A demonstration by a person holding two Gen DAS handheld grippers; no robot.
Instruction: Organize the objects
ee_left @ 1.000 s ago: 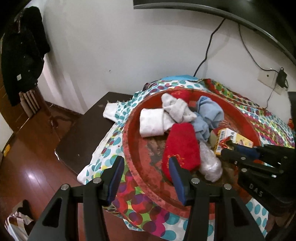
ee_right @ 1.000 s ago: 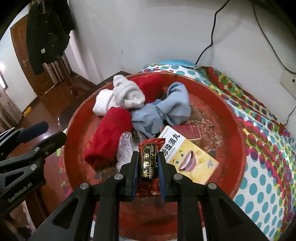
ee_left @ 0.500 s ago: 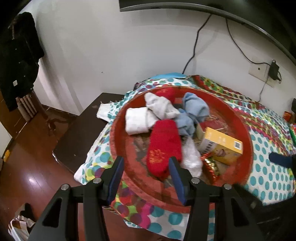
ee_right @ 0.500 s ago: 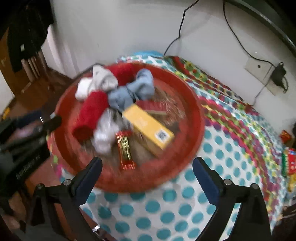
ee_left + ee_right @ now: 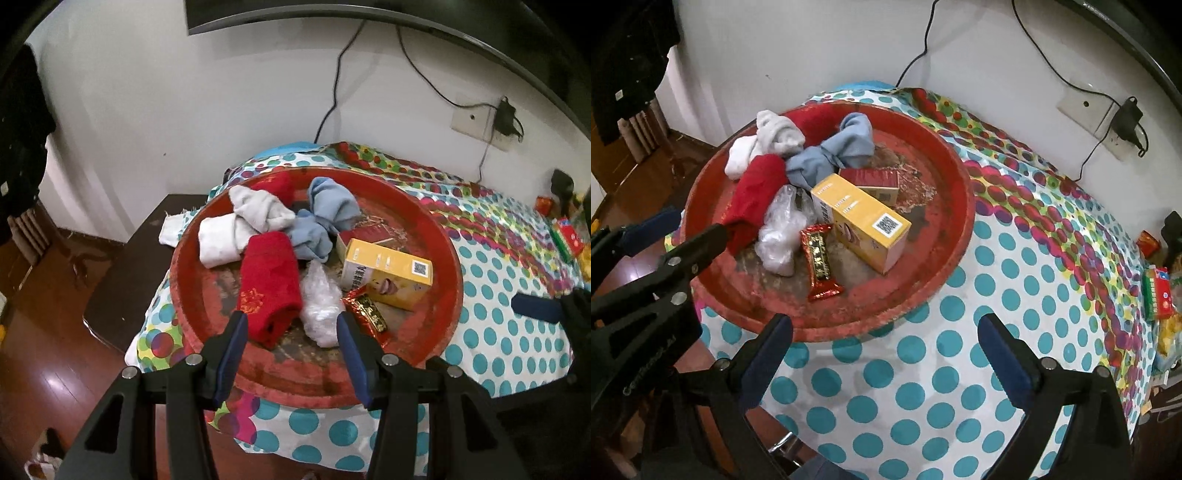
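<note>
A round red tray (image 5: pixel 448 258) (image 5: pixel 956 236) sits on a polka-dot cloth. In it lie a red sock (image 5: pixel 269 280) (image 5: pixel 753 192), white socks (image 5: pixel 221 240) (image 5: pixel 772 136), blue socks (image 5: pixel 325 218) (image 5: pixel 834 151), a clear plastic bag (image 5: pixel 319 299) (image 5: pixel 781 225), a yellow box (image 5: pixel 388 273) (image 5: pixel 860 218), a dark red box (image 5: pixel 871 181) and a red-gold candy bar (image 5: pixel 369 312) (image 5: pixel 820 258). My left gripper (image 5: pixel 291 345) hovers open over the tray's near rim, nothing between its fingers. My right gripper (image 5: pixel 886 350) stands wide open over the cloth, empty, just outside the tray.
The dotted cloth (image 5: pixel 923 387) covers the table to the right. Small packets (image 5: pixel 1158 295) lie near its far right edge. A wall socket with a plugged charger (image 5: pixel 1123 118) and cables are behind. A dark side table (image 5: pixel 125 266) and wooden floor lie to the left.
My right gripper let go of the candy bar, which now lies in the tray, opened wide and drew back over the cloth. My left gripper shifted along the tray's near rim, still open.
</note>
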